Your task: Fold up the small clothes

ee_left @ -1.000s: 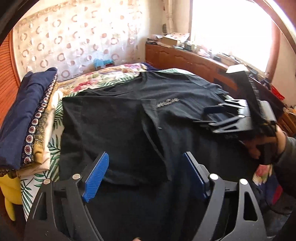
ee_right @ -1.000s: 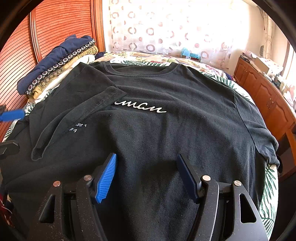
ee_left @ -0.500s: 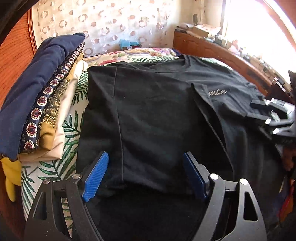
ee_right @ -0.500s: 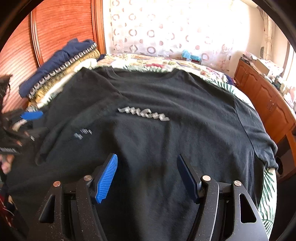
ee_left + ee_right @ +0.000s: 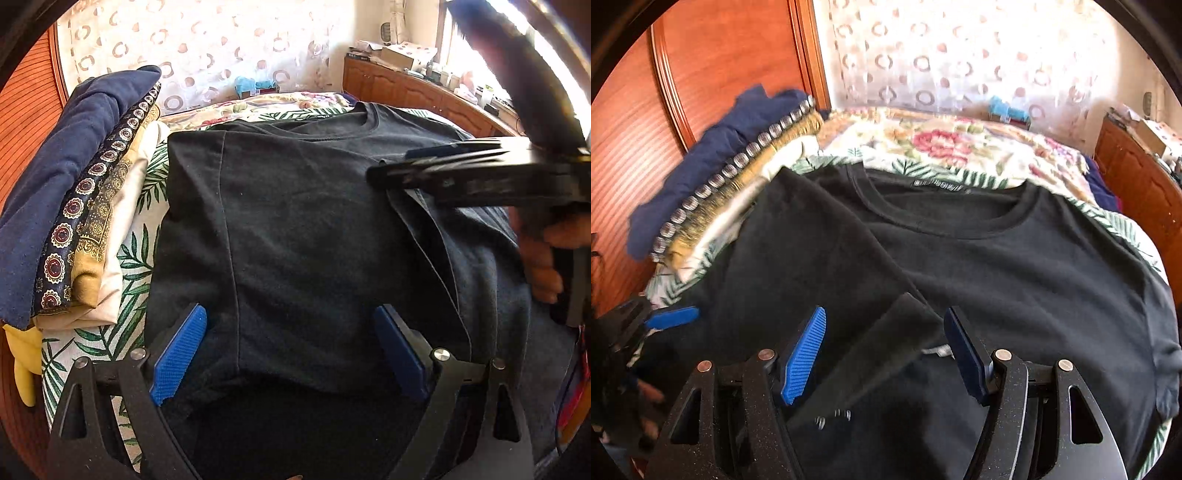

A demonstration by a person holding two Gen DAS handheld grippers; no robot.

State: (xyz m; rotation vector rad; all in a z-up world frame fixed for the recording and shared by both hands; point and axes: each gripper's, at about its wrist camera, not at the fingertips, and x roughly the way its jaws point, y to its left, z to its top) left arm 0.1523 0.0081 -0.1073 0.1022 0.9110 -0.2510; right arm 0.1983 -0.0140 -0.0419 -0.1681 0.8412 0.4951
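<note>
A black T-shirt [image 5: 314,229] lies flat on the bed, its left side and sleeve folded in over the body; it also shows in the right wrist view [image 5: 1015,273]. My left gripper [image 5: 291,347] is open, low over the folded part near the hem. My right gripper [image 5: 886,347] is open, its blue pads either side of the folded-in sleeve end [image 5: 886,350]. The right gripper also shows side-on in the left wrist view [image 5: 461,177], over the shirt's middle. The left gripper's blue pad [image 5: 672,317] shows at the left edge of the right wrist view.
A stack of folded clothes [image 5: 74,206], navy on top, lies left of the shirt against the wooden headboard [image 5: 701,74]. The bedspread [image 5: 942,147] is floral and leaf-patterned. A wooden cabinet [image 5: 413,92] with clutter stands to the right.
The right gripper has moved forward and left over the shirt to the folded sleeve end. The left gripper has turned further toward the neckline. Both stayed open.
</note>
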